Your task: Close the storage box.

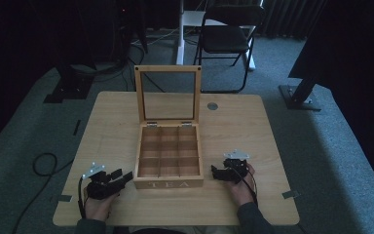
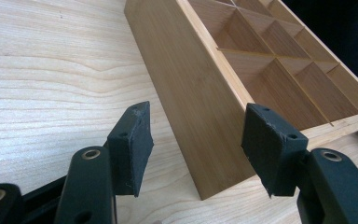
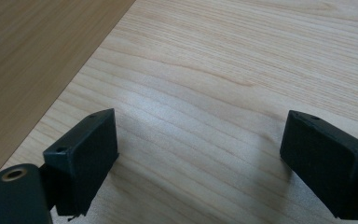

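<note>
Black pads of the left gripper (image 2: 196, 149) stand wide apart and hold nothing, with the near left corner of the tea box (image 2: 200, 107) just ahead, between them. Across the box, the right gripper (image 3: 200, 163) also gapes wide over bare table (image 3: 242, 60), the box's side wall close at its left. On the table's middle the box (image 1: 168, 183) sits with its glass lid (image 1: 168, 95) upright; its nine compartments look empty.

A black folding chair (image 1: 227, 34) stands on grey carpet (image 1: 331, 146).
</note>
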